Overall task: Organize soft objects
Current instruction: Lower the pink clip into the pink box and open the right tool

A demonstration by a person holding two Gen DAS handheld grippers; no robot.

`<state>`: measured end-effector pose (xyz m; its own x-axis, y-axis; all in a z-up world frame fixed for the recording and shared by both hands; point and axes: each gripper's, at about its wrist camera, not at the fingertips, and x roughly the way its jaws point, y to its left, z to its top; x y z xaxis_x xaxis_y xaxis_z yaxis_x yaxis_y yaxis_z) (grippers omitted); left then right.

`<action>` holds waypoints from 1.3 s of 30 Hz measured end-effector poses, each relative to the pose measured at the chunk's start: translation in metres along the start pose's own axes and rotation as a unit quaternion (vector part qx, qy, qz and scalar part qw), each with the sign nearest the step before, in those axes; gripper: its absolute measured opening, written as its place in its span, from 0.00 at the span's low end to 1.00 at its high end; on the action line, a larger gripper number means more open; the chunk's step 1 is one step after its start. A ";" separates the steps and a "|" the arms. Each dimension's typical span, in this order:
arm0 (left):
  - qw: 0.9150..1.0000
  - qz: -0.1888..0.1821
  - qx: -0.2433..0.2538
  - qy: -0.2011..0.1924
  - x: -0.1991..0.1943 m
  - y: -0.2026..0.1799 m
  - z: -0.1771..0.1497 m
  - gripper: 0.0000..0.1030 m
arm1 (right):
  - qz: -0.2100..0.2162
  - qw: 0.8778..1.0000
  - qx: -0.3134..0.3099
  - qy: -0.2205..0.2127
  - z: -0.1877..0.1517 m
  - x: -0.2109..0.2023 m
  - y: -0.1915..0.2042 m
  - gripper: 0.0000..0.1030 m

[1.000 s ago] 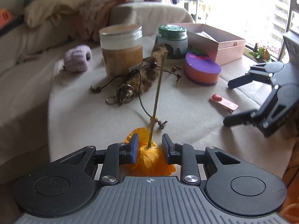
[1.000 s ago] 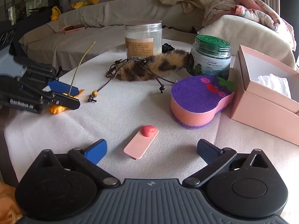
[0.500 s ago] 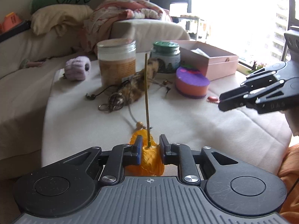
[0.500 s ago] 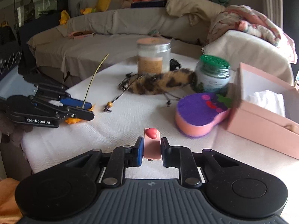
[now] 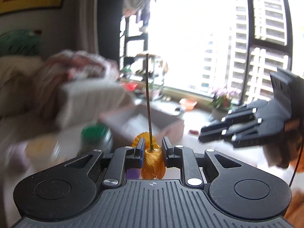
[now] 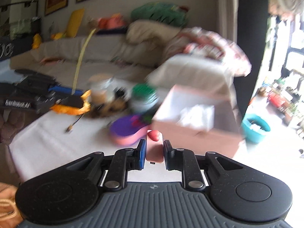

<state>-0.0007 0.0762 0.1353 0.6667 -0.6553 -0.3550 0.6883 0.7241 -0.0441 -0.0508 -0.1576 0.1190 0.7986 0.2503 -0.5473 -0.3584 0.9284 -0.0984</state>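
My left gripper point(image 5: 152, 149) is shut on an orange tassel point(image 5: 153, 161) whose thin stick point(image 5: 148, 98) stands straight up, lifted above the table. From the right wrist view the same gripper point(image 6: 83, 100) shows at the left, with the orange tassel point(image 6: 72, 111) hanging under it. My right gripper point(image 6: 154, 148) is shut on a flat pink clip with a red heart point(image 6: 154, 144), held above the table. In the left wrist view the right gripper point(image 5: 201, 135) is at the right. An open pink box point(image 6: 191, 131) with white tissue lies just ahead.
On the white-covered table point(image 6: 57, 144) sit a purple and pink sponge point(image 6: 129, 131), a green-lidded jar point(image 6: 144, 96), a clear jar point(image 6: 100, 93) and a spotted furry piece point(image 6: 110, 106) with cords. A sofa point(image 6: 117, 53) with cushions lies behind; a window point(image 5: 209, 38) is to the right.
Both grippers have risen from the table and tilted up, each carrying its object. The right gripper went from open to shut on the pink clip. The view is now blurred.
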 end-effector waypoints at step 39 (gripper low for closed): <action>0.930 0.251 -0.237 0.123 0.059 0.347 -0.008 0.25 | 0.060 0.992 0.112 0.027 0.224 0.159 -0.024 0.69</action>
<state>0.2755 0.2907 0.0918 0.7438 -0.1818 -0.6432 0.0648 0.9774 -0.2013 0.1928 -0.0792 0.2205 0.7273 0.3540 -0.5880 -0.3291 0.9317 0.1539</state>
